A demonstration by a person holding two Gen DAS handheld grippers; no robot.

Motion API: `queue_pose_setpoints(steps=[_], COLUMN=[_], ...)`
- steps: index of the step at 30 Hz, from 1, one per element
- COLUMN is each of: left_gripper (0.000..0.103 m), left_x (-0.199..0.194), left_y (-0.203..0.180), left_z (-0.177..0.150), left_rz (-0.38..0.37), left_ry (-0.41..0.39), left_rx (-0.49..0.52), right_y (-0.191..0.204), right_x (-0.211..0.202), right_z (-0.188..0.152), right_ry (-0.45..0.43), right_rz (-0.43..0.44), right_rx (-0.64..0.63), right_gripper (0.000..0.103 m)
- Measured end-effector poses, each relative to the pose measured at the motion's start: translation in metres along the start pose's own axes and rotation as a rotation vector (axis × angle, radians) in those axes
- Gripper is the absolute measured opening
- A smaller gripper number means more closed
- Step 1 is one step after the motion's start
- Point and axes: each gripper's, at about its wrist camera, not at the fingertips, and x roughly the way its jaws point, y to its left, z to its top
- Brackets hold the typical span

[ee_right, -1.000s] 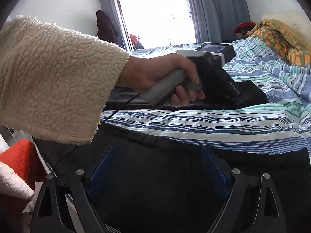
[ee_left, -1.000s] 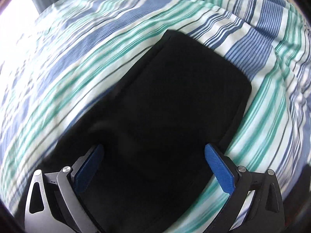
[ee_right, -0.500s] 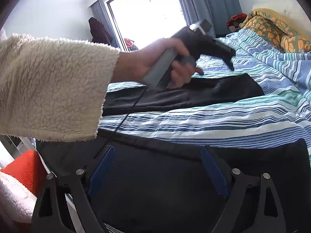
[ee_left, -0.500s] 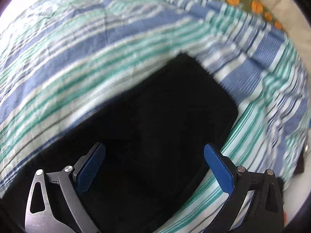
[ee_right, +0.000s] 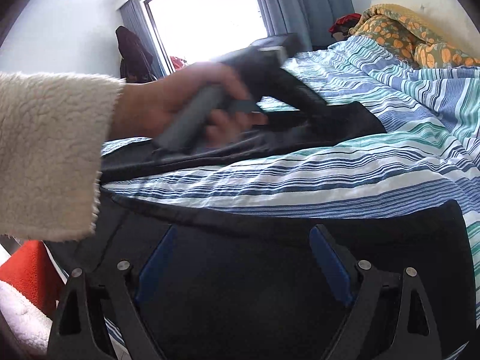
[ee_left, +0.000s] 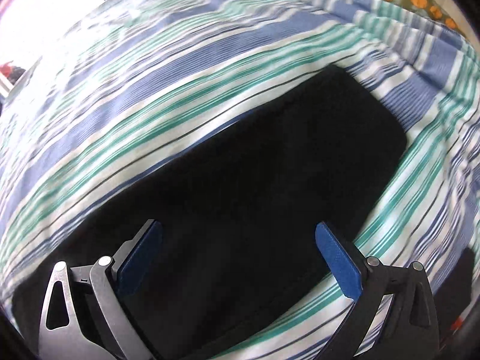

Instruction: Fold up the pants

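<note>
Black pants (ee_left: 270, 180) lie flat on the striped bedspread (ee_left: 180, 69). In the left wrist view one leg runs up to its hem at the upper right. My left gripper (ee_left: 238, 234) is open, its blue pads (ee_left: 336, 258) spread just above that leg. In the right wrist view the near leg (ee_right: 270, 270) lies under my right gripper (ee_right: 243, 240), which is open and empty. The far leg (ee_right: 345, 123) lies behind it, with the hand-held left gripper (ee_right: 318, 111) lowered onto it near the hem.
The striped bedspread (ee_right: 330, 180) covers the bed. An orange-patterned blanket (ee_right: 405, 36) lies bunched at the head. A window with curtains (ee_right: 210, 9) is behind. A fleece-sleeved arm (ee_right: 51, 156) crosses the left. Red cloth (ee_right: 30, 270) sits below the bed edge.
The left gripper has dropped from raised above the far leg down toward the fabric near its hem. The right gripper has held still over the near leg.
</note>
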Motion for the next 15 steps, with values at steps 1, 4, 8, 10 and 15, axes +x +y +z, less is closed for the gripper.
queue_pose_setpoints(steps=[1,4,8,10,15], left_gripper=[0.102,0.102,0.101,0.102,0.102], left_x=[0.0,0.001,-0.035,-0.061,-0.105], left_y=[0.017,0.088,0.161,0.17,0.14], left_z=[-0.009,-0.046,-0.105,-0.137,-0.236], left_rz=[0.019,0.081,0.072,0.069,0.101], left_ry=[0.014,0.073,0.047,-0.004,-0.045], left_rx=[-0.025,-0.193,-0.46,-0.502,-0.509], right_y=[0.002,0.008,0.014,0.017,0.019], right_x=[0.0,0.001,0.004,0.005,0.001], right_z=[-0.001,-0.003,-0.004,-0.005,-0.007], right_ry=[0.002,0.009,0.018,0.023,0.022], right_rz=[-0.001,-0.003,-0.006,-0.009,-0.04], right_rx=[-0.008,-0.038,-0.062,-0.065,-0.063], right_gripper=[0.089,0.089,0.089,0.089,0.089])
